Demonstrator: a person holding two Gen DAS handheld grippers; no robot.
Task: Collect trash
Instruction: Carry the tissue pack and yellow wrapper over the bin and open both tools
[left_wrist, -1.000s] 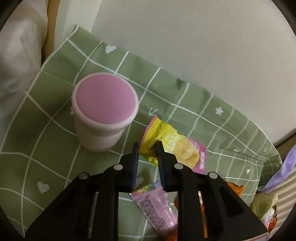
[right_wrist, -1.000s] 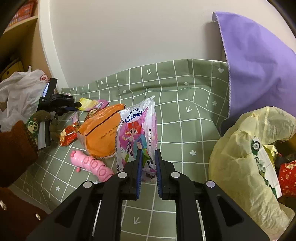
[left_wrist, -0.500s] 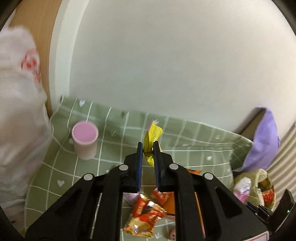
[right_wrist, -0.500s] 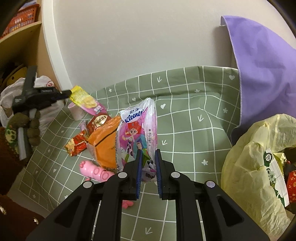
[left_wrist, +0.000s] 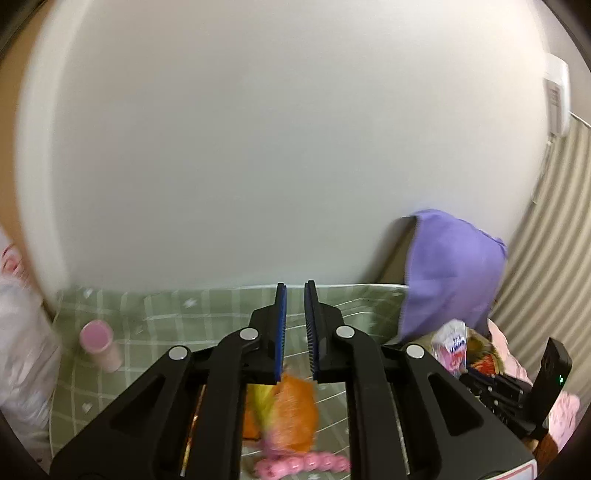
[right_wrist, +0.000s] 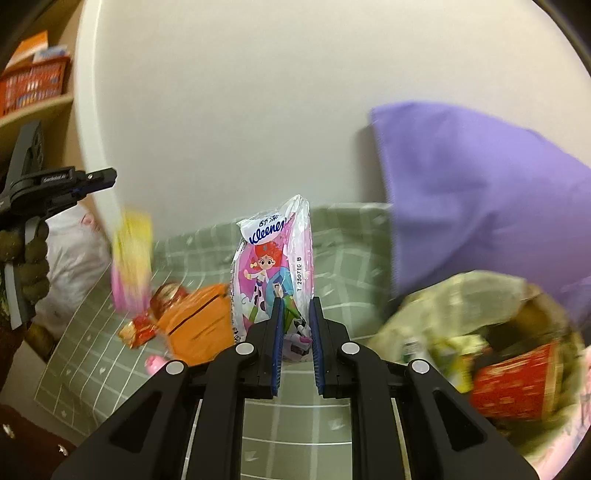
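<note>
**Desk:** What fills your views, biggest first?

**Operator:** The green checked cloth (right_wrist: 343, 258) runs across the lower half of both cameras. On the right wrist view I see a purple cushion (right_wrist: 480, 192) at 2 o'clock, leaning on the wall. A yellowish trash bag (right_wrist: 461, 306) gapes at 4 o'clock with a red carton (right_wrist: 517, 384) inside. A white plastic bag (right_wrist: 74, 266) sits at 9 o'clock.

**Desk:** And the trash itself?

**Operator:** An orange packet (right_wrist: 199, 321) lies on the cloth at 8 o'clock, just beside the Kleenex pack (right_wrist: 273, 266). That pack stands upright at centre. It is clear film with a white top and a red-haired cartoon girl on pink. My right gripper (right_wrist: 295, 347) is clamped on its lower edge.

**Desk:** The left one?

**Operator:** My left gripper (left_wrist: 294, 325) has its blue pads a narrow gap apart, and I see only wall and cloth between them. The yellow and pink wrapper (right_wrist: 131, 258) is a blur at 9 o'clock in the right view, below the left tips and apart from them.

**Desk:** Anything smaller?

**Operator:** A pink cup (left_wrist: 98, 343) stands at 9 o'clock in the left view. A red wrapper (right_wrist: 138, 328) lies next to the orange packet. A pink beaded toy (left_wrist: 303, 461) is at 6 o'clock.
</note>
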